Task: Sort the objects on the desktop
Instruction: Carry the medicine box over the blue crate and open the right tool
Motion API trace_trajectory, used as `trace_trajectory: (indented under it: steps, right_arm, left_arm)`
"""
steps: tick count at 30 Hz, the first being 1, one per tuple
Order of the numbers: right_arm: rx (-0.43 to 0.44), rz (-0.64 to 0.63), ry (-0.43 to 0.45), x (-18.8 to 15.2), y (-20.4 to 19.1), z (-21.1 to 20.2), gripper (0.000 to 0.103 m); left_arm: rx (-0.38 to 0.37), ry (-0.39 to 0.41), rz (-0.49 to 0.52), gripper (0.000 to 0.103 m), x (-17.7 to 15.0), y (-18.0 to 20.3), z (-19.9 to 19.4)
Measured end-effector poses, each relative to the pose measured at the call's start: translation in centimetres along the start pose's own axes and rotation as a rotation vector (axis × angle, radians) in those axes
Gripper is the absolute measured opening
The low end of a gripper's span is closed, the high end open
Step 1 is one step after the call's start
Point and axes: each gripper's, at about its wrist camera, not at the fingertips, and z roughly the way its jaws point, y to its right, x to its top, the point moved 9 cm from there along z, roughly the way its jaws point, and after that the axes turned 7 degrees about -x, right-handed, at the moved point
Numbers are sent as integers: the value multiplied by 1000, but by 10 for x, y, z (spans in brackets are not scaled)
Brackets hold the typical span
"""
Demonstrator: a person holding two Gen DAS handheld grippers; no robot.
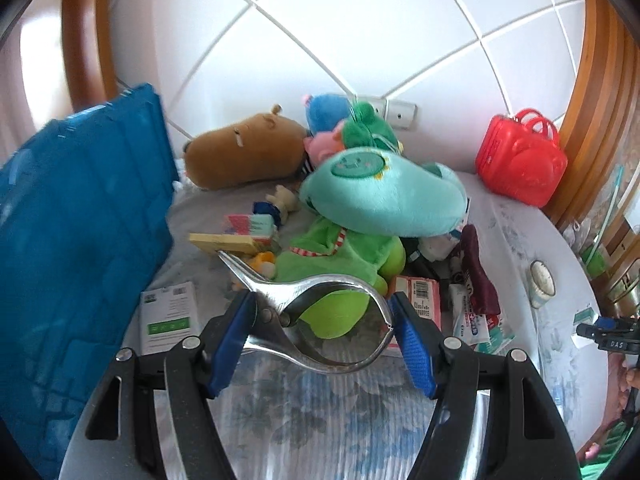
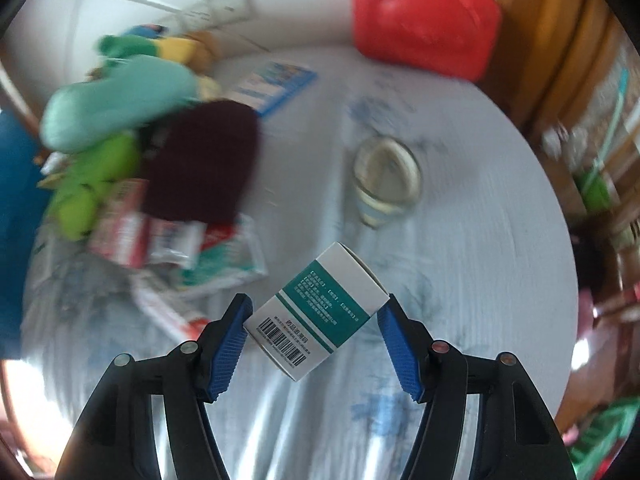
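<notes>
My left gripper (image 1: 322, 306) is shut on a pair of silver metal tongs (image 1: 280, 294); its blue pads press on the two curved handles, and the tip points left towards a wooden block (image 1: 224, 242). The tongs hang above the floral cloth, in front of a green plush (image 1: 340, 256). In the right wrist view my right gripper (image 2: 315, 314) is shut on a white and teal medicine box (image 2: 332, 284) with a barcode. It holds the box by two opposite corners, tilted, above the cloth. This view is blurred.
A blue crate (image 1: 80, 240) stands at the left. Plush toys are piled at the back: brown (image 1: 248, 152), teal (image 1: 380, 192). A red toy case (image 1: 520, 156) sits back right, a glass cup (image 2: 386, 180) mid-right. Toothpaste boxes (image 2: 132, 232) and a maroon knit piece (image 2: 204, 160) lie beside the pile.
</notes>
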Motion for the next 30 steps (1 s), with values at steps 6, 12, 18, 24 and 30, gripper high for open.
trace_trajectory:
  steps: [6, 12, 18, 24, 30]
  right_arm:
    - [76, -96, 101, 29, -70, -51, 64]
    - [111, -173, 184, 47, -144, -98, 64]
    - [119, -196, 249, 57, -223, -139, 64]
    - [137, -227, 313, 65, -331, -182, 64]
    - [185, -280, 383, 75, -435, -224, 64]
  left_arm:
    - [14, 46, -15, 68, 7, -22, -54]
    - [6, 109, -22, 68, 20, -55, -110]
    - [-49, 139, 4, 68, 33, -107, -162]
    - [-89, 169, 41, 68, 46, -164, -204]
    - [-79, 221, 42, 68, 58, -226, -245]
